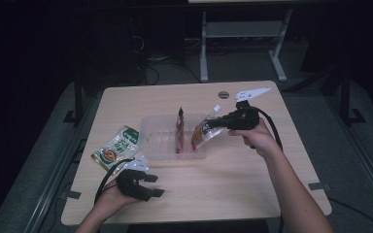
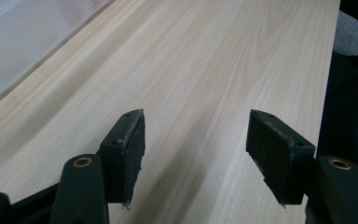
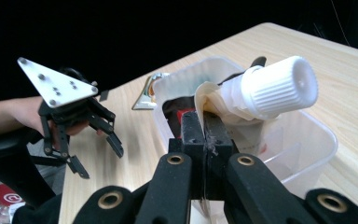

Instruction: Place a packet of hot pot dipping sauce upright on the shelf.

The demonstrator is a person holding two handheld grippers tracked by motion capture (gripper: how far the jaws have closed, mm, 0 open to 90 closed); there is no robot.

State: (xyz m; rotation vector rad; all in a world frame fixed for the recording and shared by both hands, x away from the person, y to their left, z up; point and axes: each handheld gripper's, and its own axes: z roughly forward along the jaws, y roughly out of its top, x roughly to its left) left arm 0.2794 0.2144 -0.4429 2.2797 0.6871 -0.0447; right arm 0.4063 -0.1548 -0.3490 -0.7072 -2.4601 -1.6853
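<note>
A clear plastic container sits mid-table with a red pouch standing inside. My right gripper is shut on the top edge of an orange spouted pouch, which hangs tilted over the container's right part. In the right gripper view the jaws pinch the pouch's film just beside its white screw cap, above the container. My left gripper rests low near the front left of the table, open with nothing between its fingers.
A green snack packet lies flat on the table left of the container, just beyond the left gripper. A round grommet sits near the table's far edge. Bare wood stretches ahead of the left gripper.
</note>
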